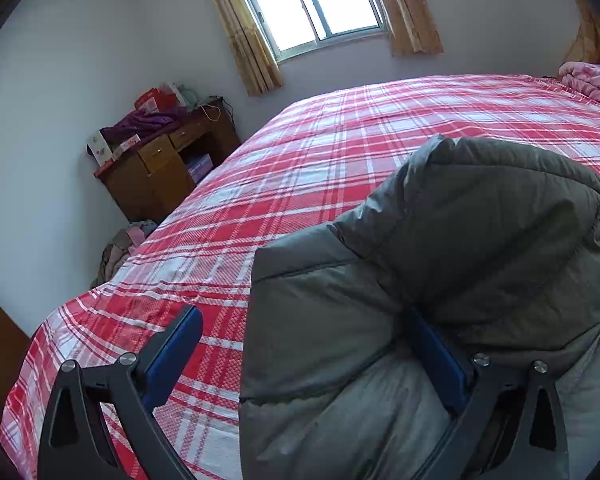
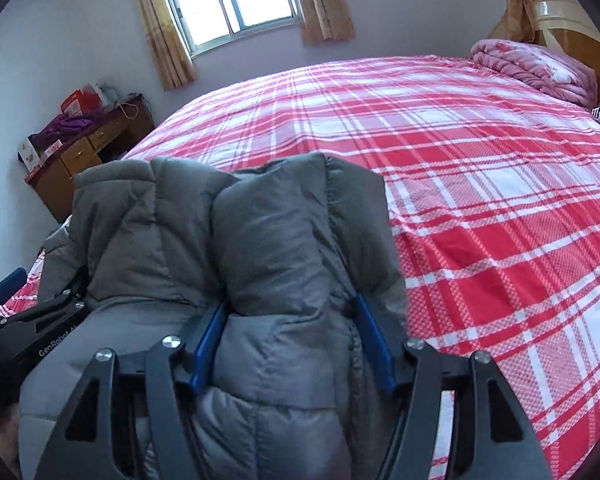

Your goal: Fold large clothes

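Nearest, my right tongs (image 2: 294, 344) stand spread around a fold of the grey puffer jacket (image 2: 260, 240), pads flanking it. "GenRobot" reads on my left tongs (image 1: 304, 360), spread, one finger (image 1: 436, 354) against the jacket. It lies bunched at the plaid bed's (image 2: 480, 184) near edge, lengthwise away; its lower part is cut off.
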Available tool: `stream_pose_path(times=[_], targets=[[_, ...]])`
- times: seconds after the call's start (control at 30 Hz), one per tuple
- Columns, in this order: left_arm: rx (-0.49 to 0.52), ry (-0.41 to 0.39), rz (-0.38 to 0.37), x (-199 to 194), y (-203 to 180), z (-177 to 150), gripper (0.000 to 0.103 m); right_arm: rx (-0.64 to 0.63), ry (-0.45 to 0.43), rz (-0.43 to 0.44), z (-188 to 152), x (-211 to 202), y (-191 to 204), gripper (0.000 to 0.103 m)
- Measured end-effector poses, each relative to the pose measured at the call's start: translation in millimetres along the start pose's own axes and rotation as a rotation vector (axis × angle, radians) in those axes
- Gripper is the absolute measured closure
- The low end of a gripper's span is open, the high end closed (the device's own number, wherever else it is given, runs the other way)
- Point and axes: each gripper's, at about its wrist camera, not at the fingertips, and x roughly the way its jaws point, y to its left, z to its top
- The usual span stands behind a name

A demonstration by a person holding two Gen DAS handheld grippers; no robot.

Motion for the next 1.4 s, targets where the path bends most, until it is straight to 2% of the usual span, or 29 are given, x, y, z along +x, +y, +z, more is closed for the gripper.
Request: stream_pose_path(times=[0.6, 0.67, 0.8, 0.93, 1.1, 1.23, 1.4], targets=[[-0.003, 0.045, -0.045, 12.8, 0.8, -0.1, 0.002, 0.032, 0.055, 0.031, -5.9, 11.9, -6.8, 0.033], [-0.006, 0.062, -0.08, 10.7, 9.6, 0.5, 0.002, 0.04, 0.055, 0.041, -5.4, 12.2, -8.7, 0.033], [-0.091, 0.075, -0.125, -10.8, 47.4, -16.7, 0.002, 0.055, 0.05, 0.067, -5.4, 8.9, -11.9, 0.031], [-0.181, 0.117, -0.23, -16.7, 77.2, -38.6, 0.002, 0.093, 0.028, 0.108, -10.6, -0.1, -18.1, 0.024], [-0.24, 0.162, -0.33, -10.1, 73.9, -49.0, 0.002, 0.104, 0.053, 0.173, -13.3, -1.0, -18.3, 0.022], [-0.227, 0.142, -0.366, -9.3, 63.2, -50.7, 0.002, 0.136, 0.057, 0.236, -19.7, -5.8, -23.6, 0.022], [-0.237, 0.149, -0.425, -4.0, 60.5, -52.7, 0.002, 0.145, 0.05, 0.256, -22.7, -7.0, -22.9, 0.022]])
